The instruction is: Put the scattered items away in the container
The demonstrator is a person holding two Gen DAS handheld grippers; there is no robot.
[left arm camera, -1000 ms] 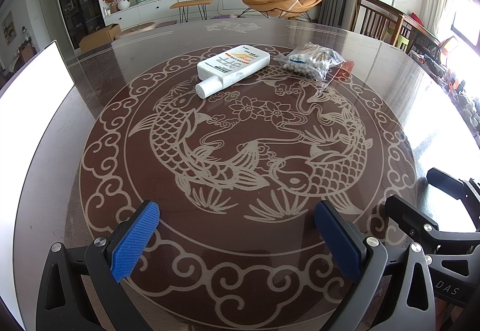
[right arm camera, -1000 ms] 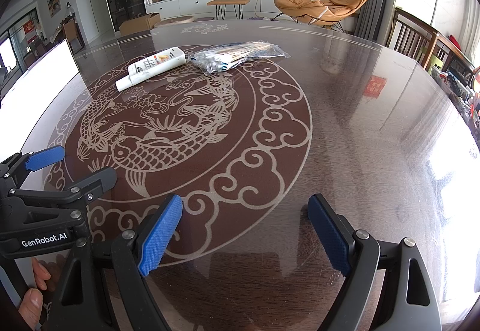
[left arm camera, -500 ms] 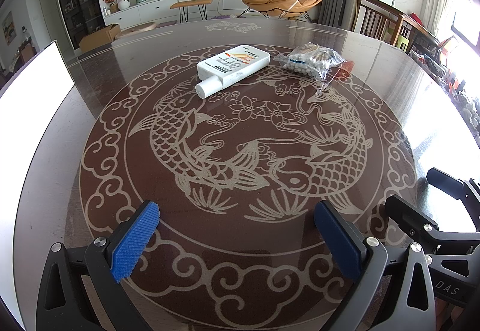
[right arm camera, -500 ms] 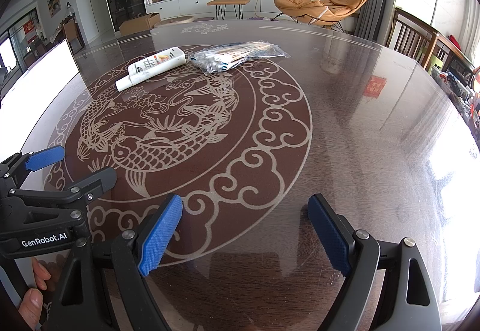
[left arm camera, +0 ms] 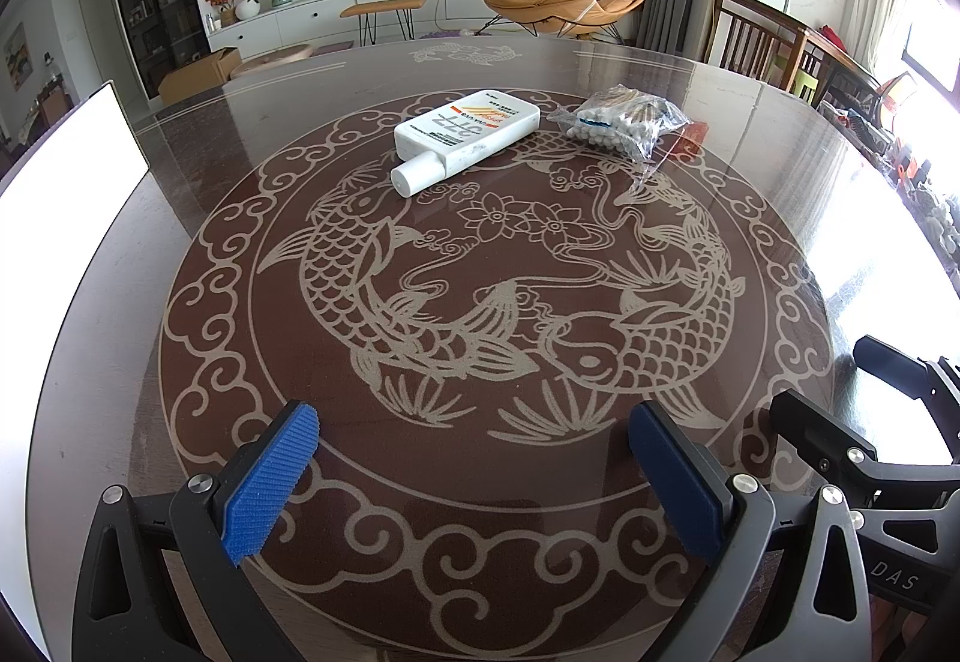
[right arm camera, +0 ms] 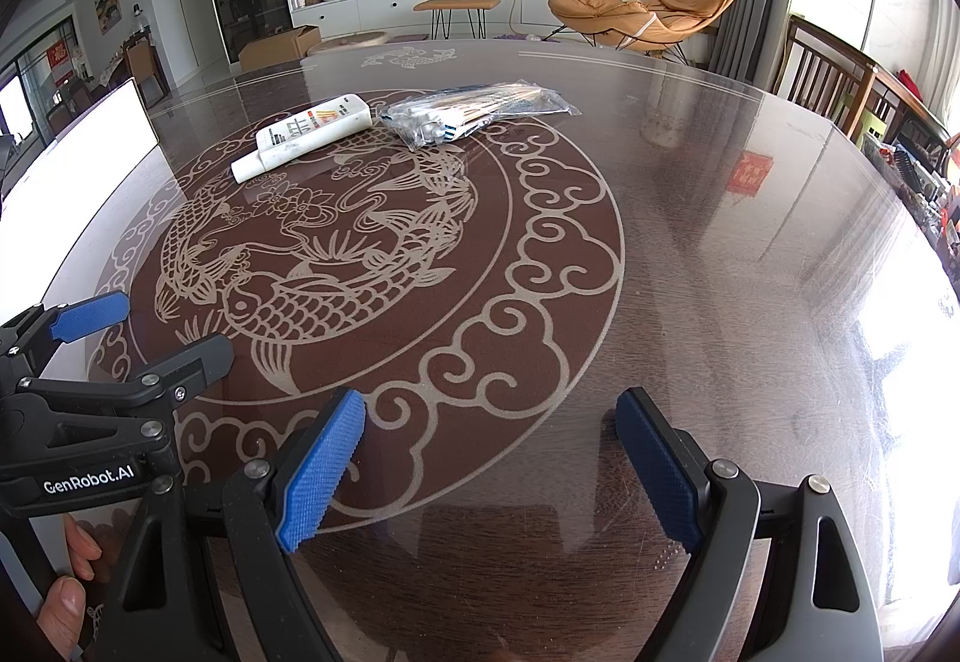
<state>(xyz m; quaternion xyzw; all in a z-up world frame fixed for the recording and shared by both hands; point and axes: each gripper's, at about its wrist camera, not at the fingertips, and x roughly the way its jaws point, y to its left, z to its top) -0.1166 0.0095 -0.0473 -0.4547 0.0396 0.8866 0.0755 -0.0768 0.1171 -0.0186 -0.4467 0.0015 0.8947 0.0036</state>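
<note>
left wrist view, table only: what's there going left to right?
white container at the left edge → white bottle → bag of cotton swabs → right gripper, low at the right edge.

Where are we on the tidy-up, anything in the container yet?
Nothing looks done: the white bottle and the bag of cotton swabs both lie on the table, side by side. Nothing is in hand; the left tongs and right tongs hang open and empty. Both items are left, and no container shows clearly.
</note>
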